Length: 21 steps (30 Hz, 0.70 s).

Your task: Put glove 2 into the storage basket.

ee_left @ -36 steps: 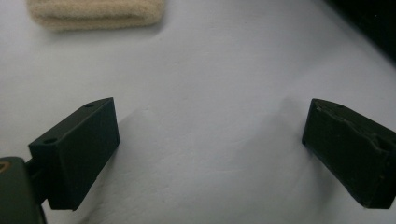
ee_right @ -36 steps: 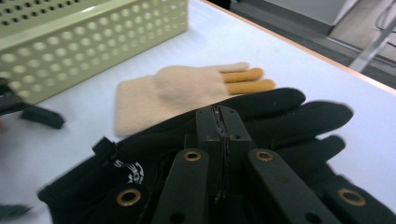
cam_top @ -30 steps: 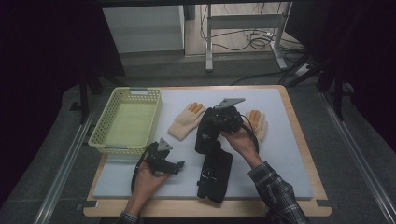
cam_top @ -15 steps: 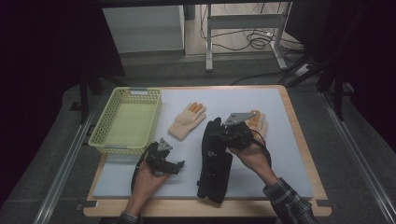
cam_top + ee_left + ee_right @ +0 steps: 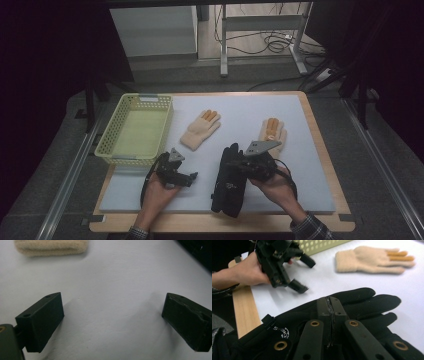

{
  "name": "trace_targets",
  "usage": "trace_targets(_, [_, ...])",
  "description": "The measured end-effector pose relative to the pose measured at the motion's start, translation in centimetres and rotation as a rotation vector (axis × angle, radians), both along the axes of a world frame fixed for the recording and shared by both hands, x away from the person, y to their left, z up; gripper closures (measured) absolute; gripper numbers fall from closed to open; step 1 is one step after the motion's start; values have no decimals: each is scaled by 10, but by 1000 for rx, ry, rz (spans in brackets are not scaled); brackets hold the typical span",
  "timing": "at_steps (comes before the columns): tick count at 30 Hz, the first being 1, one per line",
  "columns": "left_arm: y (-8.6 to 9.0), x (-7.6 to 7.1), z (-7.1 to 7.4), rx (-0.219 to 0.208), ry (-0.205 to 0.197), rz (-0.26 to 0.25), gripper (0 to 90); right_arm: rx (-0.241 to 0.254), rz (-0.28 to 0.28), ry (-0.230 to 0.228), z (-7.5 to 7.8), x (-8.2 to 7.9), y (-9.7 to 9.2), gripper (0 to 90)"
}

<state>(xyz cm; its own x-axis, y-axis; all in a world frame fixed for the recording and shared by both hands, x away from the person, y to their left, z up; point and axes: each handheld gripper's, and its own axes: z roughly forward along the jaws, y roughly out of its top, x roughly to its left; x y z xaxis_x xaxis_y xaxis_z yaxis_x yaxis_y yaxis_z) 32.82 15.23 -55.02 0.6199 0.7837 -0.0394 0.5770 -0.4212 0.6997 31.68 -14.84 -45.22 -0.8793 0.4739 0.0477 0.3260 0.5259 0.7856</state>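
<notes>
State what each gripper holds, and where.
Right gripper: shut over the black glove's palm; a pinch of fabric can't be confirmed. Left gripper: open, nothing held.

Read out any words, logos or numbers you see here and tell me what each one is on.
White print on the black glove, near its cuff: a few letters seen upside down and partly cut off, not legible.
A small white mark on the same glove in the high view: too small to read.
No other text is visible.

I see a black glove [image 5: 231,180] with small white print, two cream gloves [image 5: 200,129] tipped orange at the fingers, a pale yellow-green basket [image 5: 114,131] with a perforated wall, and a white mat [image 5: 310,175] on the light wooden desk [image 5: 320,132].
</notes>
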Motion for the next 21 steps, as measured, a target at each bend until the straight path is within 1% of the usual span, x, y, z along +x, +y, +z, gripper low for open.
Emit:
trace_targets(5, [0,0,0,-2,-1,2,38,9,-17,21,-18,-6,5,876])
trace_targets(7, [0,0,0,1,-2,-1,38,1,-26,13,-23,-7,7,875])
trace_targets(9, [0,0,0,1,-2,-1,38,18,-29,31,-29,-7,9,875])
trace_targets(10, [0,0,0,1,-2,-1,39,23,-31,31,-30,-7,10,875])
trace_targets(13, [0,0,0,1,-2,-1,39,38,-43,18,-28,-8,12,875])
trace_targets(15, [0,0,0,-3,-1,2,39,60,-56,15,-23,-9,13,875])
trace_targets(17, [0,0,0,-1,0,0,39,68,-70,4,-18,-11,14,875])
trace_targets(19, [0,0,0,0,0,0,38,50,-97,-17,-16,-12,17,875])
trace_targets(20, [0,0,0,2,-2,-2,39,32,-115,-26,-18,-13,18,874])
trace_targets(21, [0,0,0,0,-3,0,39,25,-126,-22,-20,-13,18,873])
